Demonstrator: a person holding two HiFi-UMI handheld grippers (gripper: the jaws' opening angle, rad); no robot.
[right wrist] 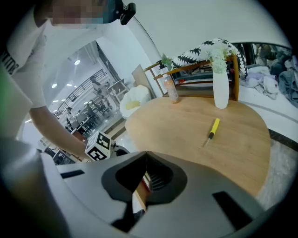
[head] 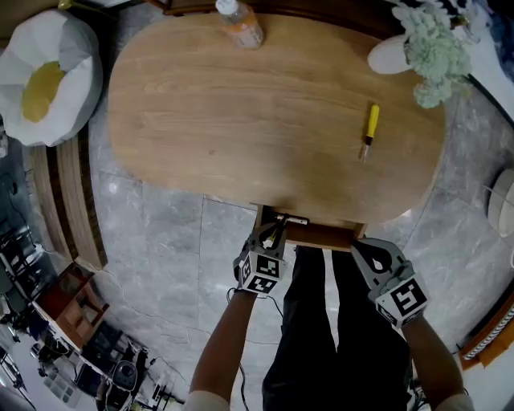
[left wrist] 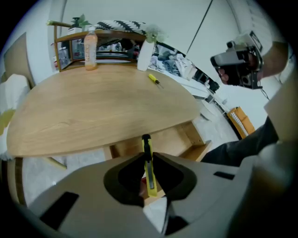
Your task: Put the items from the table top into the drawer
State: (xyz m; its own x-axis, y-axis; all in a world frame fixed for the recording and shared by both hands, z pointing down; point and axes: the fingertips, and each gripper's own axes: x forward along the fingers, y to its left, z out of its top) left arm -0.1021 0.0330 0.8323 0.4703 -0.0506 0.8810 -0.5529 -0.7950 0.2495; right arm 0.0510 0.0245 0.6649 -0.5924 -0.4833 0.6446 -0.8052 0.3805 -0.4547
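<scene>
Utility knife (left wrist: 148, 167), yellow and black, is pinched edge-on between the jaws of your left tool (head: 271, 234). That tool is at the left end of the open drawer (head: 321, 234), under the near edge of the bench (head: 241, 120). Yellow screwdriver (head: 371, 128) lies on the bench top, well apart from the drawer. Your right tool (right wrist: 145, 155) is just beside the drawer's right end; its jaws appear pressed together on nothing. Bottle (head: 239, 24) and white vase (head: 393, 54) stand at the far edge.
</scene>
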